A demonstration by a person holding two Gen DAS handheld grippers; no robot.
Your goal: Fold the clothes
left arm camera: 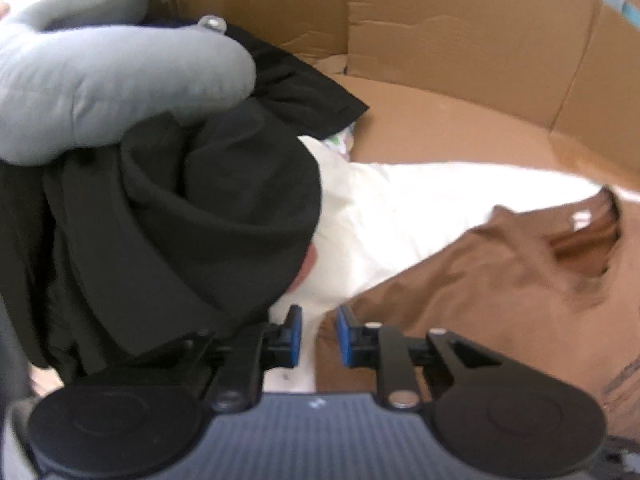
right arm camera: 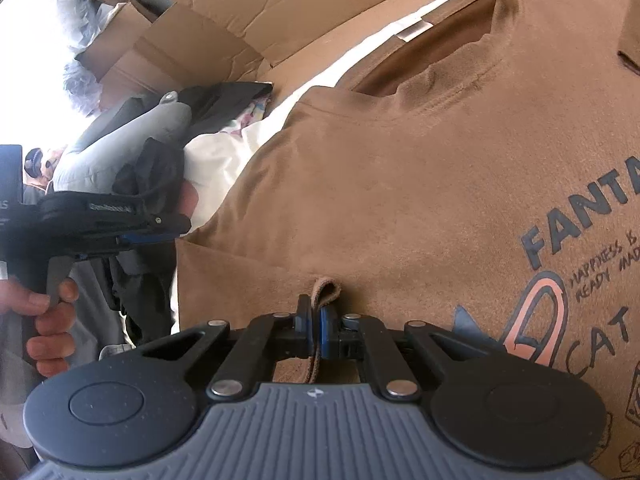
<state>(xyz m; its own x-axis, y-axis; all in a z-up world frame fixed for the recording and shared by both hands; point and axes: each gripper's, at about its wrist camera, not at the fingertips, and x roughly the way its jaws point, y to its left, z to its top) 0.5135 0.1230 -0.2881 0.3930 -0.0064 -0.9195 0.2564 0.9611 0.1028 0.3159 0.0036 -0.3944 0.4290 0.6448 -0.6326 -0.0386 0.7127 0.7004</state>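
Observation:
A brown T-shirt [right arm camera: 400, 168] with a printed "FANTA… CAT" design lies spread out, collar at the top right. My right gripper [right arm camera: 316, 320] is shut on a fold of its fabric at the shirt's edge. In the left wrist view the same brown T-shirt [left arm camera: 480, 280] lies at the right, over a white cloth [left arm camera: 400, 208]. My left gripper [left arm camera: 318, 332] is open and empty, its fingers just above the white cloth at the shirt's edge. It also shows in the right wrist view [right arm camera: 160, 236], held by a hand at the left.
A pile of black clothes [left arm camera: 180, 208] with a grey neck pillow [left arm camera: 100, 76] on top sits at the left. Cardboard walls [left arm camera: 440, 20] stand behind and at the right. More cardboard boxes [right arm camera: 132, 60] stand at the back left.

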